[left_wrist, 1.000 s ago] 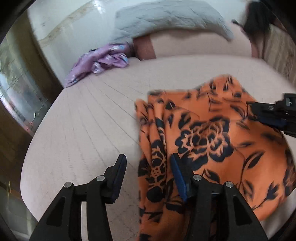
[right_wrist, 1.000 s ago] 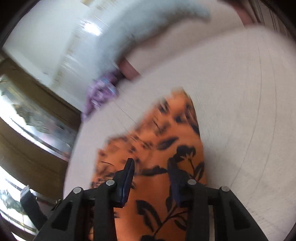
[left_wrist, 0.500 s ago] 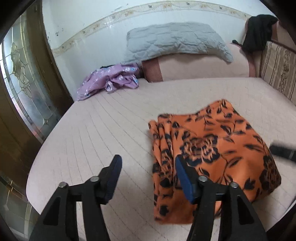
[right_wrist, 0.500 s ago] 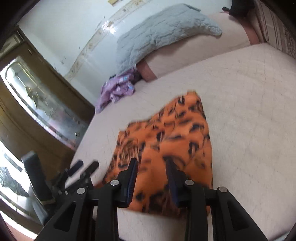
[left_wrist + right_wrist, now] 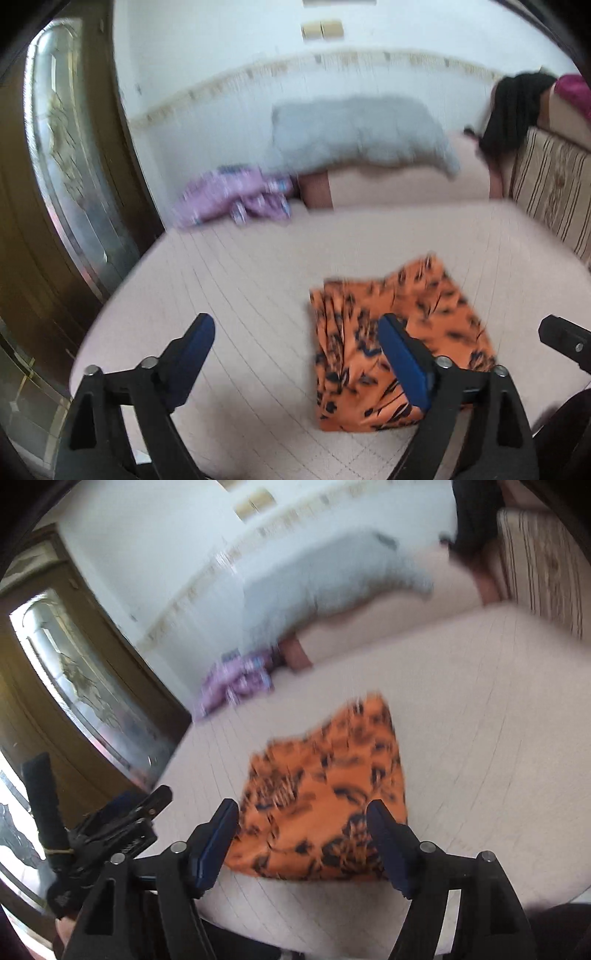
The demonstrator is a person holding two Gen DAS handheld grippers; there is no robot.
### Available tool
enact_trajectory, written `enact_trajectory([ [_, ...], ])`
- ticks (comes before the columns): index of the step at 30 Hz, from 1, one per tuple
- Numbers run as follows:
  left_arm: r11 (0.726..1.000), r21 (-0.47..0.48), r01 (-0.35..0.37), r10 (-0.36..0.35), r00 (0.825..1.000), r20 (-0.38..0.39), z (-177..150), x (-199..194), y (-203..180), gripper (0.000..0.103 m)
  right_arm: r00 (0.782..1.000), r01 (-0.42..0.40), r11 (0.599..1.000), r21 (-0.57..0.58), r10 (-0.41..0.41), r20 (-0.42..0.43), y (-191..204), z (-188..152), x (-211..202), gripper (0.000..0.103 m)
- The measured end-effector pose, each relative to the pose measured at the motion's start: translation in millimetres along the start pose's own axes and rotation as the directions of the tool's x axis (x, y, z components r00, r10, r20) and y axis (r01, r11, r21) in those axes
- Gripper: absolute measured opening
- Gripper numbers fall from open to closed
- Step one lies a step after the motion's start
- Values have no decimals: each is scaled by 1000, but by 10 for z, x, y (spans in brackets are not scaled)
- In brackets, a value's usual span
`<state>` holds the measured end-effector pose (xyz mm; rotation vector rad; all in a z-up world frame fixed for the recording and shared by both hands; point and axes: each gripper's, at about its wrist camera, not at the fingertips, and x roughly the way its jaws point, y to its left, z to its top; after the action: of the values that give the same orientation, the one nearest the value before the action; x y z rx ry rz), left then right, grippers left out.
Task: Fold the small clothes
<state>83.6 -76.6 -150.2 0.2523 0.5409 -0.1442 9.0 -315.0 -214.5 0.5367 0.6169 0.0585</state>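
Observation:
An orange cloth with a dark floral print (image 5: 391, 332) lies folded flat on the pale pink bed (image 5: 240, 280), near its front edge. It also shows in the right wrist view (image 5: 328, 790). My left gripper (image 5: 295, 347) is open and empty, raised above the bed, to the left of the cloth and back from it. My right gripper (image 5: 303, 834) is open and empty, held above the cloth's near edge. The left gripper also shows at the left of the right wrist view (image 5: 122, 830). Both views are blurred by motion.
A crumpled purple garment (image 5: 236, 199) lies at the bed's far left corner. A grey quilted pillow (image 5: 358, 136) rests on a pink bolster at the back. A black garment (image 5: 513, 107) hangs over a striped cushion (image 5: 550, 192) at the right. A wooden glass-panelled door (image 5: 62, 177) stands left.
Both grippers have pulled back and up from the orange cloth, which now lies free on the bed. Both jaws have opened wider.

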Motion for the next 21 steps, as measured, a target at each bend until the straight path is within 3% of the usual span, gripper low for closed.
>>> enact_trajectory([
  [7, 999, -8, -51, 52, 998, 44, 198, -497, 32, 100, 990, 61, 995, -82, -50, 132, 348, 205, -643, 75],
  [12, 996, -52, -75, 77, 996, 54, 271, -724, 133, 102, 978, 136, 983, -122, -113, 178, 486, 257, -955, 75],
  [15, 992, -58, -109, 114, 990, 86, 304, -890, 160, 102, 972, 134, 979, -151, -101, 211, 561, 243, -1147, 75],
  [21, 992, -81, -100, 110, 984, 137, 370, -1151, 261, 103, 968, 157, 965, -210, -108, 225, 733, 218, -1235, 76],
])
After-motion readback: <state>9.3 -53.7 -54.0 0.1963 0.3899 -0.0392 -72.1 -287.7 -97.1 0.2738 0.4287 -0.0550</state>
